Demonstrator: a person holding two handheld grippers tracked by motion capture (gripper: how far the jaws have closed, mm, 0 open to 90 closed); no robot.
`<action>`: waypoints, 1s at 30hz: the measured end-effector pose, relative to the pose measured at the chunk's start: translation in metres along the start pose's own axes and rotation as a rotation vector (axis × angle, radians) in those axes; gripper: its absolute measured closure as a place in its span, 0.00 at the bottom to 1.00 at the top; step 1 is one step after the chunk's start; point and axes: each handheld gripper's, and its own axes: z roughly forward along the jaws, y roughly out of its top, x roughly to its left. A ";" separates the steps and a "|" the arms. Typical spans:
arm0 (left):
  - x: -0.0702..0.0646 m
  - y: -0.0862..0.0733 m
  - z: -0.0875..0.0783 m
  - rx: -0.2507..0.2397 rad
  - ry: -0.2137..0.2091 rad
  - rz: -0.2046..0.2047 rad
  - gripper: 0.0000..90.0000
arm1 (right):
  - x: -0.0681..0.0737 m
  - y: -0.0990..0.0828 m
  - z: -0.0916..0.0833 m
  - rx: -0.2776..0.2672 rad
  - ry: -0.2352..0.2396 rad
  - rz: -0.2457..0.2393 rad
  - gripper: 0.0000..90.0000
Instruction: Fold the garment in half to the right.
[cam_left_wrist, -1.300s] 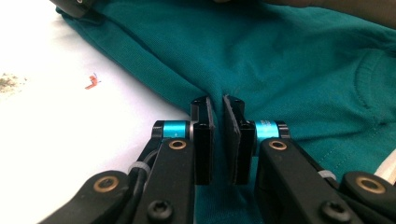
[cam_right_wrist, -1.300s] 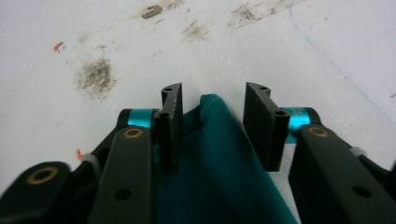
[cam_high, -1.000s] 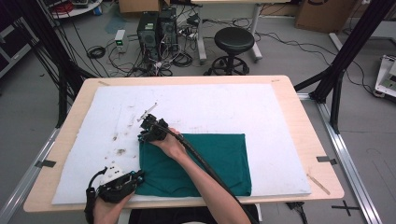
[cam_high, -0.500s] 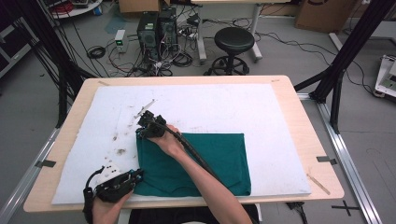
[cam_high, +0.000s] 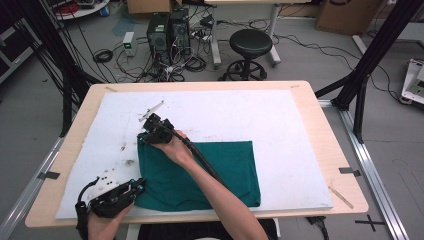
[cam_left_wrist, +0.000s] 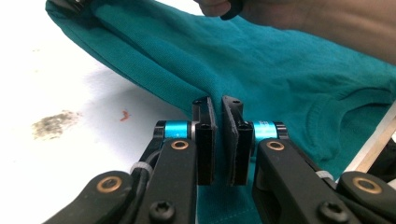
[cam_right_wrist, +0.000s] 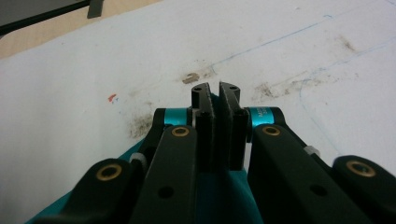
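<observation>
A teal cloth (cam_high: 225, 170) lies folded on the white board (cam_high: 280, 120), near the table's front edge. My right gripper (cam_high: 146, 139) is at the cloth's far left corner, with its arm reaching across the fabric. In the right gripper view the jaws (cam_right_wrist: 215, 91) are shut, with teal cloth (cam_right_wrist: 219, 196) caught between the pads. My left gripper (cam_high: 139, 188) is at the near left corner. In the left gripper view its jaws (cam_left_wrist: 218, 105) pinch a raised fold of the cloth (cam_left_wrist: 280, 70).
Brown stains (cam_high: 129, 162) mark the board left of the cloth. A thin pale strip (cam_high: 152, 108) lies just beyond the right gripper. The wooden table edge (cam_high: 345, 165) frames the board. A stool (cam_high: 252, 42), computer towers (cam_high: 167, 27) and cables sit on the floor behind.
Both grippers have shifted a little to the left, the right one also farther away, drawing the cloth's left edge with them.
</observation>
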 end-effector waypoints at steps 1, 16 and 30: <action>0.000 0.000 0.002 -0.001 -0.002 0.001 0.93 | -0.001 -0.001 -0.001 0.004 -0.001 -0.004 0.96; -0.021 0.009 0.023 0.008 -0.077 0.037 0.93 | -0.007 -0.015 -0.021 0.022 -0.005 -0.030 0.96; -0.044 0.025 0.055 0.031 -0.155 0.072 0.93 | -0.026 -0.045 -0.055 0.019 -0.056 -0.003 0.96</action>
